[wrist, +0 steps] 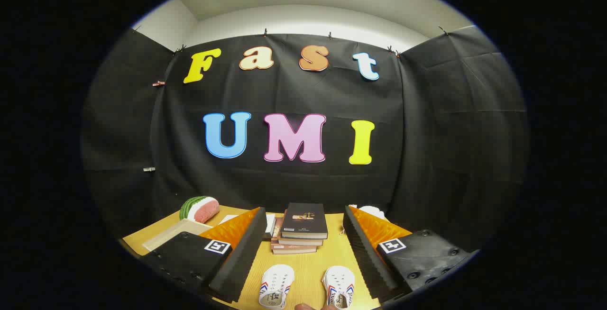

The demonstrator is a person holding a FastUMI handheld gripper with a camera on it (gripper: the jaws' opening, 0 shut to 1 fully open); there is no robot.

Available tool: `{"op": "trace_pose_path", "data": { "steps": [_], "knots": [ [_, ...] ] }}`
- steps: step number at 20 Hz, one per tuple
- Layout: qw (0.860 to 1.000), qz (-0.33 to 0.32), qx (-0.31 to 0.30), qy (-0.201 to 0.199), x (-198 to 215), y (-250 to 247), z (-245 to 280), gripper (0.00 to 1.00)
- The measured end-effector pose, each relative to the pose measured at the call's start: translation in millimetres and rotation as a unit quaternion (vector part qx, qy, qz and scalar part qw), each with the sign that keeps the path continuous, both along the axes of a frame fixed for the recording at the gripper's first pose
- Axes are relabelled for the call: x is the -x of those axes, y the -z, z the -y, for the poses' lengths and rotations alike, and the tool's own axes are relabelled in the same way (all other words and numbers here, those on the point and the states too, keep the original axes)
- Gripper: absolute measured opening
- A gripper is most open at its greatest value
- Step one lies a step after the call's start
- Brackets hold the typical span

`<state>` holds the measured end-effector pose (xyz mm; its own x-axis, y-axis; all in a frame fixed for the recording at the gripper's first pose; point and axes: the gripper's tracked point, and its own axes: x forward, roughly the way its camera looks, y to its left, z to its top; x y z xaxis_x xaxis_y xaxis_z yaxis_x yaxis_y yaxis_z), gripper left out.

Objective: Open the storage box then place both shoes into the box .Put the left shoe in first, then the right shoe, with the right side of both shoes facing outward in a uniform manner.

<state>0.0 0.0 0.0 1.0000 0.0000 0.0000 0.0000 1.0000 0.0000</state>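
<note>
Two small white canvas shoes with red and blue trim lie on the wooden table (308, 265), toes pointing away from me. One shoe (276, 285) sits nearer the left finger, the other shoe (339, 287) nearer the right finger. My gripper (303, 248) is open, its fingers spread wide above the table with both shoes lying in the gap between them, touching neither. A fingertip of a person's hand (306, 306) shows just below the shoes.
A stack of books (299, 229) with a dark cover on top stands just beyond the shoes. A watermelon-slice cushion (199, 208) lies at the far left by a pale flat tray (173, 235). Something white (372, 211) sits behind the right finger.
</note>
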Motion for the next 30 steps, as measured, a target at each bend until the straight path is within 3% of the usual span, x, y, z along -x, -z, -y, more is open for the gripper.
{"op": "trace_pose_path", "data": {
  "steps": [22, 30],
  "knots": [
    [0.998, -0.052, -0.021, 0.017, 4.2, 23.2, 1.6, 0.97],
    [0.982, -0.163, -0.096, -0.019, -12.8, 62.6, -13.1, 0.99]
  ]
}}
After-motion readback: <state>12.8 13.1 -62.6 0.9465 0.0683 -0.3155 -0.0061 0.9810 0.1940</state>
